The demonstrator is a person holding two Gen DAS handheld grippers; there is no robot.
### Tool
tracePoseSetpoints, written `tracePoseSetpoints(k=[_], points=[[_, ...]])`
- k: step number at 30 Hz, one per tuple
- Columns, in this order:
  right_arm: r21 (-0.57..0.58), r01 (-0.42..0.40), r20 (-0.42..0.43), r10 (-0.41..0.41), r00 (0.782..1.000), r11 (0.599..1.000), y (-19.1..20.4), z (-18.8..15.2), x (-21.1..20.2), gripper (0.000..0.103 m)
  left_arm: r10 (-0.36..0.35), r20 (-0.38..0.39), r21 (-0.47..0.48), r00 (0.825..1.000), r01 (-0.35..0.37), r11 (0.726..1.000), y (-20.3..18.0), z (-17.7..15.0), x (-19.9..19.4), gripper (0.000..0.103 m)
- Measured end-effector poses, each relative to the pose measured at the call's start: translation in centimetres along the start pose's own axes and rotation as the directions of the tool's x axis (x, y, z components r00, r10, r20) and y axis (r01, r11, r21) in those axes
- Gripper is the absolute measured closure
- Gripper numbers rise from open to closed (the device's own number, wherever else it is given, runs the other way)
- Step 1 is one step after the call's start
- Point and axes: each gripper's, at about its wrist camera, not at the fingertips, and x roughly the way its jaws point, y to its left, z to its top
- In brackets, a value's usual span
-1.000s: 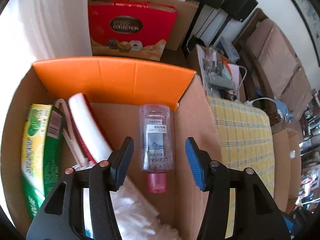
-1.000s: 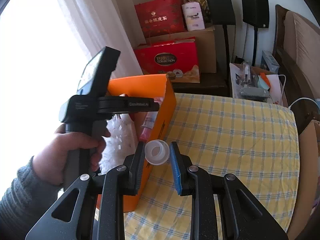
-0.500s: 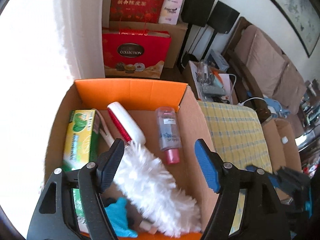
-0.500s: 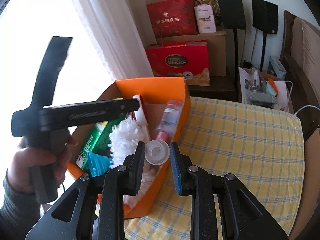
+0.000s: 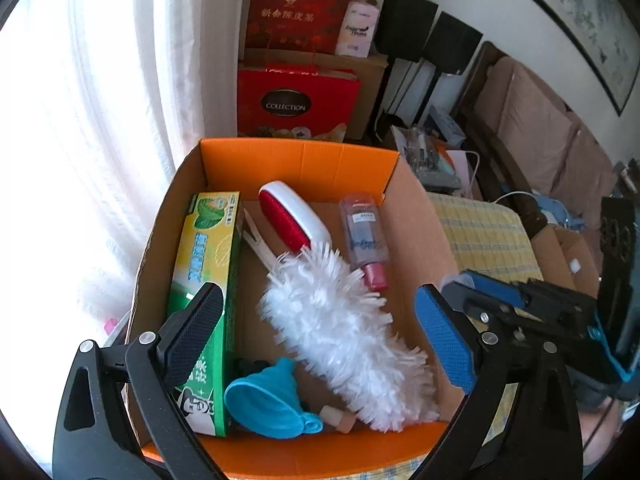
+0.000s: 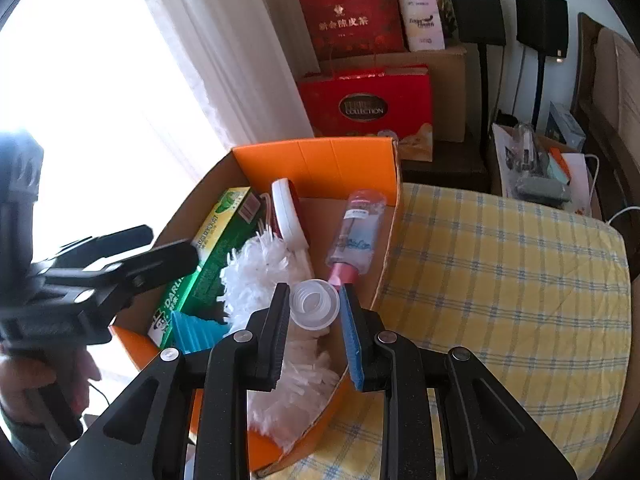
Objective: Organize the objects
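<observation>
While the left hand-held gripper [image 5: 316, 344] hangs over the open cardboard box [image 5: 300, 160], its jaws are spreading wide with nothing held between them, only the box's contents showing far below. Inside the box, a green and yellow toothpaste carton [image 5: 208, 280] lies along the left wall, a red and white lint brush [image 5: 292, 216] sits toward the far end, and a fluffy white duster [image 5: 340, 328] stretches diagonally across the middle. Beside the duster, near the right wall, a clear bottle with a pink cap [image 5: 364, 236] lies flat on its side. A blue silicone funnel [image 5: 264, 400] rests at the near end, next to the toothpaste carton. The right hand-held gripper [image 6: 314, 308] is clamped on a small clear plastic cap [image 6: 314, 306], holding it above the near right edge of the box. The box stands on a surface covered with a yellow checked cloth [image 6: 500, 280]. At the left of the right wrist view, a person's hand [image 6: 36, 384] grips the handle of the left tool. Behind the box, a red gift bag [image 6: 364, 108] stands beside a white curtain [image 6: 224, 40].
</observation>
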Motion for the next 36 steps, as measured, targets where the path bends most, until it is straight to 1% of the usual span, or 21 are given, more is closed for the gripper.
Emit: tracePoseSetpoints(k=[3, 5, 7, 8, 10, 14, 16, 20, 22, 23, 25, 27, 30, 32, 33, 36], points=[[0.002, 0.018, -0.004, -0.018, 1.000, 1.000, -0.1, 0.2, 0.8, 0.078, 0.005, 0.000, -0.003, 1.000, -0.005, 1.000, 0.3, -0.6, -0.1, 0.006], [0.005, 0.036, -0.006, -0.036, 0.999, 0.999, -0.2, 0.3, 1.2, 0.077, 0.006, -0.001, -0.004, 1.000, -0.006, 1.000, 0.5, -1.0, -0.1, 0.004], [0.007, 0.043, -0.006, -0.043, 0.999, 0.999, -0.3, 0.4, 1.3, 0.072, 0.008, 0.006, -0.004, 1.000, -0.008, 1.000, 0.5, -1.4, -0.3, 0.000], [0.007, 0.047, -0.002, -0.047, 0.999, 0.999, -0.3, 0.4, 1.2, 0.071, 0.008, 0.012, -0.001, 1.000, -0.008, 1.000, 0.5, -1.6, -0.5, 0.000], [0.005, 0.053, 0.007, -0.053, 0.999, 0.999, -0.3, 0.3, 0.9, 0.064, 0.002, 0.012, 0.002, 1.000, -0.002, 1.000, 0.5, -1.8, -0.7, 0.000], [0.009, 0.062, 0.026, -0.062, 0.998, 0.998, -0.4, 0.0, -0.3, 0.060, -0.005, 0.023, 0.015, 1.000, 0.004, 1.000, 0.0, -2.4, -1.3, 0.000], [0.013, 0.071, 0.037, -0.072, 0.997, 0.997, -0.5, -0.2, -1.0, 0.053, -0.004, 0.029, 0.021, 1.000, 0.004, 1.000, -0.2, -2.6, -1.6, 0.000], [0.015, 0.084, 0.057, -0.085, 0.995, 0.996, -0.6, -0.8, -2.5, 0.044, 0.008, 0.035, 0.032, 0.999, -0.010, 0.999, -0.7, -3.2, -2.0, 0.000], [0.009, 0.101, 0.071, -0.101, 0.992, 0.995, -0.5, -1.2, -3.5, 0.034, 0.014, 0.035, 0.026, 0.999, -0.015, 1.000, -0.7, -3.7, -2.1, 0.000], [0.005, 0.112, 0.082, -0.112, 0.990, 0.994, -0.4, -1.5, -4.1, 0.031, 0.016, 0.037, 0.025, 0.999, -0.017, 1.000, -0.8, -3.9, -2.2, 0.000], [-0.002, 0.127, 0.096, -0.126, 0.987, 0.992, -0.2, -2.0, -5.0, 0.022, 0.023, 0.045, 0.028, 0.999, -0.024, 0.999, -1.0, -4.4, -2.4, 0.000], [-0.011, 0.148, 0.109, -0.146, 0.983, 0.989, 0.0, -2.6, -5.9, 0.018, 0.035, 0.051, 0.028, 0.998, -0.037, 0.999, -1.2, -4.9, -2.7, 0.000], [-0.021, 0.180, 0.129, -0.176, 0.976, 0.983, 0.3, -3.5, -7.5, 0.015, 0.047, 0.060, 0.021, 0.997, -0.049, 0.999, -1.5, -5.5, -3.3, 0.000], [-0.016, 0.191, 0.135, -0.187, 0.973, 0.981, 0.3, -4.0, -8.2, 0.007, 0.048, 0.071, 0.018, 0.996, -0.050, 0.999, -1.7, -5.9, -3.8, 0.000], [-0.014, 0.189, 0.142, -0.185, 0.972, 0.982, 0.3, -4.3, -8.7, 0.000, 0.046, 0.074, 0.018, 0.996, -0.048, 0.999, -1.7, -6.0, -4.0, 0.000], [-0.015, 0.193, 0.164, -0.188, 0.969, 0.981, 0.5, -4.9, -9.9, 0.000, 0.043, 0.086, 0.016, 0.995, -0.044, 0.999, -2.0, -6.5, -4.8, 0.000]])
